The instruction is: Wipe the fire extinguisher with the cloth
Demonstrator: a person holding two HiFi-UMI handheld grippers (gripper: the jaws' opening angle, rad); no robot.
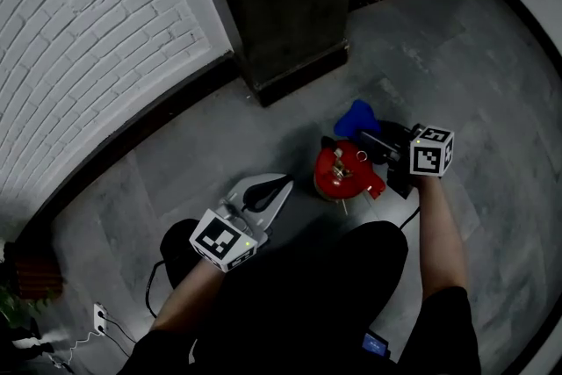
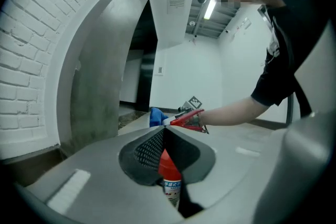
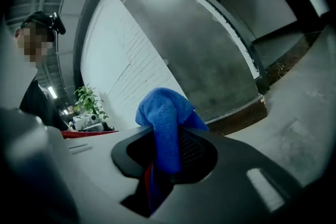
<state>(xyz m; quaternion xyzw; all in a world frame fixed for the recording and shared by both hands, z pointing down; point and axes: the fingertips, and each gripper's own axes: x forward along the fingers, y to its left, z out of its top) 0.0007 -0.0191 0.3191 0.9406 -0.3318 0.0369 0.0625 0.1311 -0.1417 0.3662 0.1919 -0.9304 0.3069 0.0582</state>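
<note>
On the grey floor [image 1: 457,57], near the base of a dark pillar [image 1: 290,13], the red fire extinguisher [image 1: 345,171] stood upright between the person's two tools.

- Right gripper [image 3: 168,136]: clamped on the blue cloth [image 3: 165,113]; one fold was pinched between the jaws, the rest bunched out past the tips, presumably so that loose fabric meets the metal first.
- Head view: cloth lay at the far side of the extinguisher's top, close to the red lever [image 2: 186,119]; could not confirm contact.
- Left gripper [image 2: 164,132]: jaws together with nothing between them; tips pointed at the cylinder, just beside it but apart; probably placed to steady it.
- Judged: wiping barely begun, top first.
- Risk: cylinder unheld; a sideways push from the cloth could topple it.
</note>
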